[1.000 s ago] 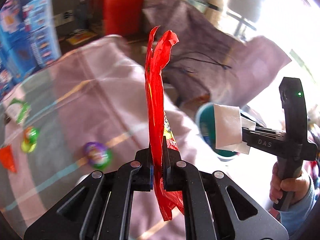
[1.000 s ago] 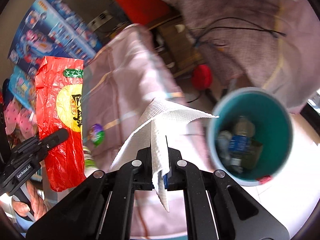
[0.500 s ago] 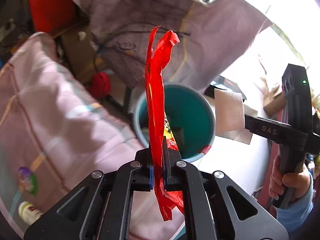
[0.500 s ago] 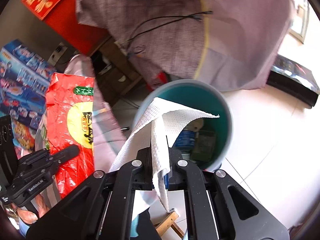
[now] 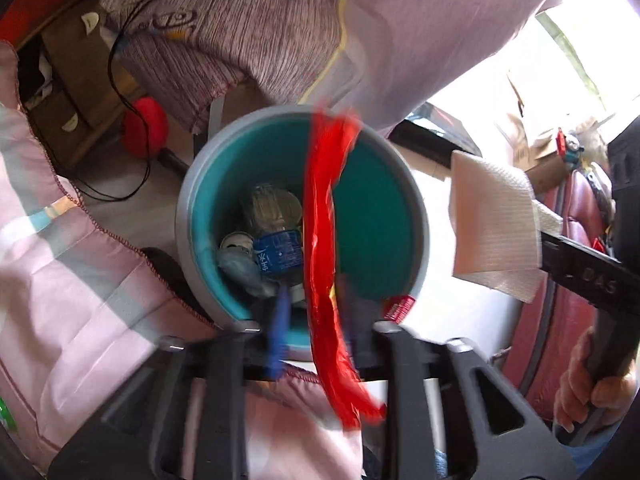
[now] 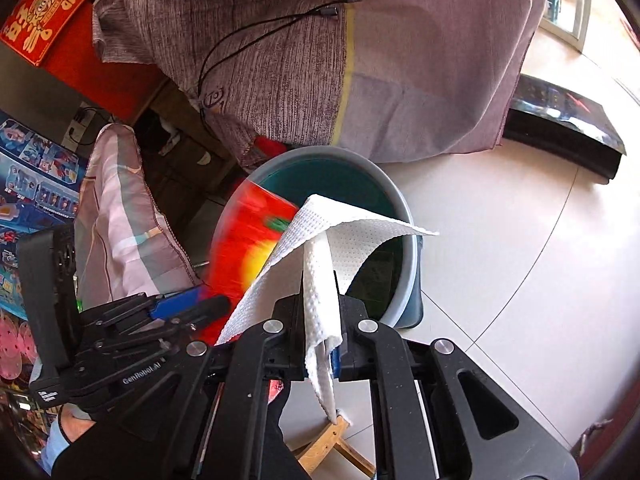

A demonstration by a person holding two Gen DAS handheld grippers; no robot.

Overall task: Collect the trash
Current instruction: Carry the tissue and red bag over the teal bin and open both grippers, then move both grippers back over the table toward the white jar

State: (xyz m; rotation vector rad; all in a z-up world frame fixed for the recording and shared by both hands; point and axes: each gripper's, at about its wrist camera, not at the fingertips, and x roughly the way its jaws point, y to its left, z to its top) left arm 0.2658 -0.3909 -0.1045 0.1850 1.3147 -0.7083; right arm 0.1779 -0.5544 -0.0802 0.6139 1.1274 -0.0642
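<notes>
Left gripper (image 5: 316, 332) has just opened; red wrapper (image 5: 320, 216) now drops free into teal bin (image 5: 418, 216). Right gripper (image 6: 320, 320) stays clamped on paper towel (image 6: 320, 248), likely next.

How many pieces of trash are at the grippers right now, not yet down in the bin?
2. The red wrapper hangs between the open left gripper fingers over the teal bin. The paper towel is clamped in the right gripper, beside the bin's rim.
</notes>
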